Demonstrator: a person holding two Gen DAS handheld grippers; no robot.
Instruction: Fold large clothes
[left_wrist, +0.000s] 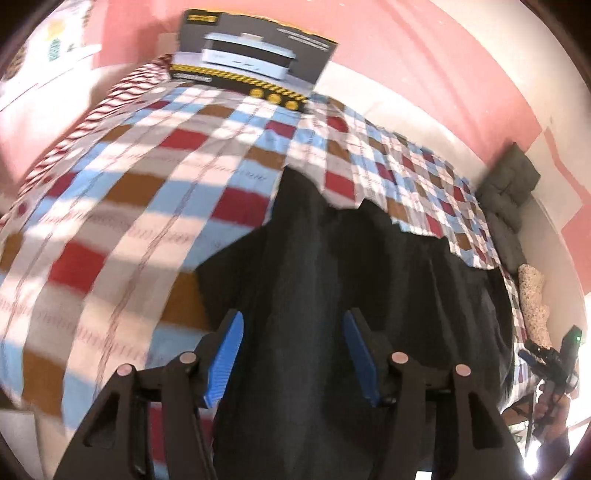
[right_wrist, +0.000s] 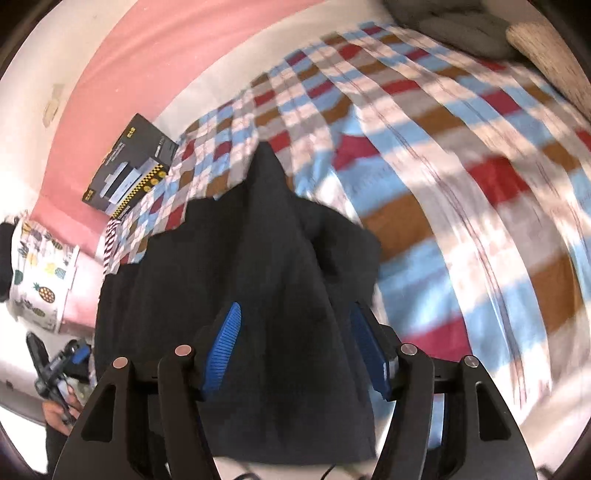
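One dark garment (left_wrist: 332, 258), two parted grippers (left_wrist: 293, 354) (right_wrist: 295, 350), one box (left_wrist: 255, 55)

No lettering can be read anywhere. The dark cardboard box (left_wrist: 255, 59) on the checked bed carries printed lines and a yellow logo, too blurred to make out.

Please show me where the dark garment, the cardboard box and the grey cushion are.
dark garment (left_wrist: 332, 258), left wrist view, middle of the cloth.
cardboard box (left_wrist: 255, 55), left wrist view, printed front face.
grey cushion (left_wrist: 509, 184), left wrist view, its quilted top.
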